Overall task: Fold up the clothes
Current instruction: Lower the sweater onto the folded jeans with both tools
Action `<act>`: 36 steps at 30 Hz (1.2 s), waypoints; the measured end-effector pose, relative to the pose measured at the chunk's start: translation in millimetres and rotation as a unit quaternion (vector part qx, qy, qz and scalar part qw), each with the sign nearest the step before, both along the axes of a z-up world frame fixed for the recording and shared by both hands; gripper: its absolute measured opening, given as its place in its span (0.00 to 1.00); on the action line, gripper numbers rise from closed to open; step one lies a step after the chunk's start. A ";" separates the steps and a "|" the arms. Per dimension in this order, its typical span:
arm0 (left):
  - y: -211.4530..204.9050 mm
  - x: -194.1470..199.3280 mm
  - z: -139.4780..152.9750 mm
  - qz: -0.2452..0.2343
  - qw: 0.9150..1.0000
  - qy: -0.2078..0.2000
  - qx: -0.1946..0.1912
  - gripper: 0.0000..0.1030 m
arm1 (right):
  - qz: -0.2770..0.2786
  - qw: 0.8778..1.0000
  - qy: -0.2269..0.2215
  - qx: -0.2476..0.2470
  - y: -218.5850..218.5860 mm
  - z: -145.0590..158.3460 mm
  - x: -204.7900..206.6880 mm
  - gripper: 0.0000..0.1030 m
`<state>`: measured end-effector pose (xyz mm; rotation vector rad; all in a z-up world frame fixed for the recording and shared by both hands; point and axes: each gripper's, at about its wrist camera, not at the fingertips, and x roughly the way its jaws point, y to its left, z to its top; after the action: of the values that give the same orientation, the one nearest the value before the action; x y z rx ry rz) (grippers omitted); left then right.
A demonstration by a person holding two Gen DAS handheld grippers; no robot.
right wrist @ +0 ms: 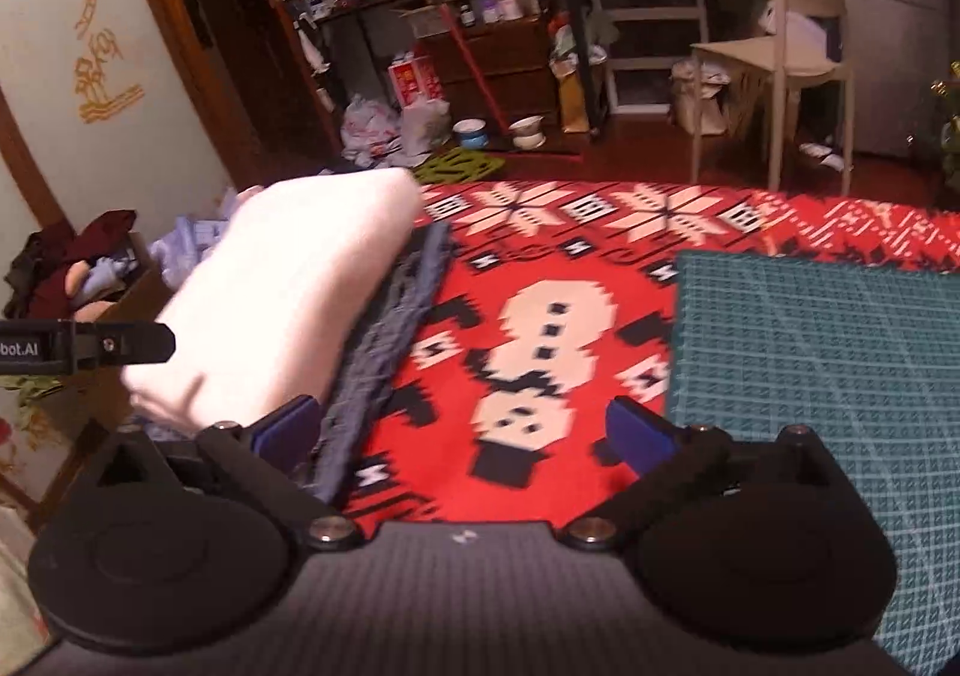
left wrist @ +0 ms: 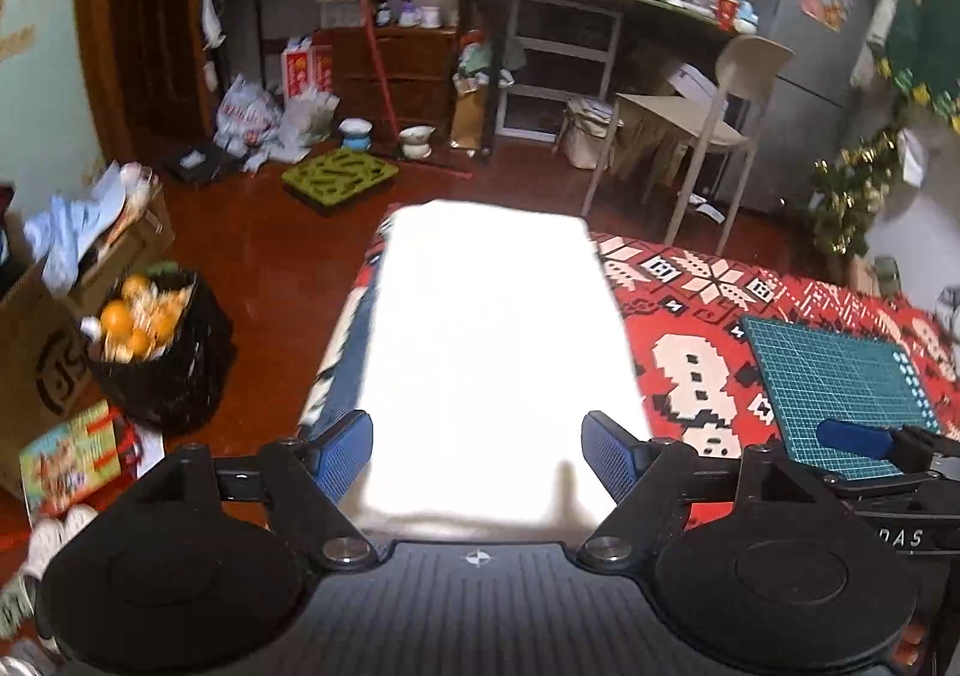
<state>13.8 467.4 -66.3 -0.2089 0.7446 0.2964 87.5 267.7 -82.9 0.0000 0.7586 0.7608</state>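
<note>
A folded white garment (left wrist: 492,352) lies in a bright rectangle at the left end of the red patterned tablecloth (left wrist: 690,310), on top of a folded dark blue garment (left wrist: 345,352) whose edge shows along its left side. My left gripper (left wrist: 477,451) hovers open over the white garment's near edge, nothing between its blue pads. In the right wrist view the white garment (right wrist: 288,292) and the blue one (right wrist: 390,340) sit at the left. My right gripper (right wrist: 462,436) is open above the tablecloth (right wrist: 540,268), its left pad near the blue edge. The right gripper's finger (left wrist: 852,439) shows in the left view.
A green cutting mat (right wrist: 828,376) lies on the right of the table (left wrist: 834,382). On the floor left are a black bag of oranges (left wrist: 144,328) and cardboard boxes (left wrist: 42,352). A beige chair (left wrist: 696,124), cluttered shelves and a fridge stand behind.
</note>
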 end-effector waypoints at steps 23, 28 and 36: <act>7.4 72.8 -16.2 0.009 0.997 0.001 -0.079 0.05 | 0.039 0.992 0.034 0.119 -21.5 -18.5 28.1 0.98; -4.9 62.2 -17.7 -0.017 0.996 -0.003 -0.086 0.05 | 0.052 0.989 0.041 0.130 -18.8 -17.7 25.2 0.96; -1.3 60.8 -18.9 -0.020 0.994 -0.007 -0.107 0.04 | 0.068 0.988 0.041 0.131 -13.8 -18.8 20.7 0.86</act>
<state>74.5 466.1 -85.2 -0.3976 0.7652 0.1763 108.2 253.9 -101.7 0.2194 0.7372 0.9905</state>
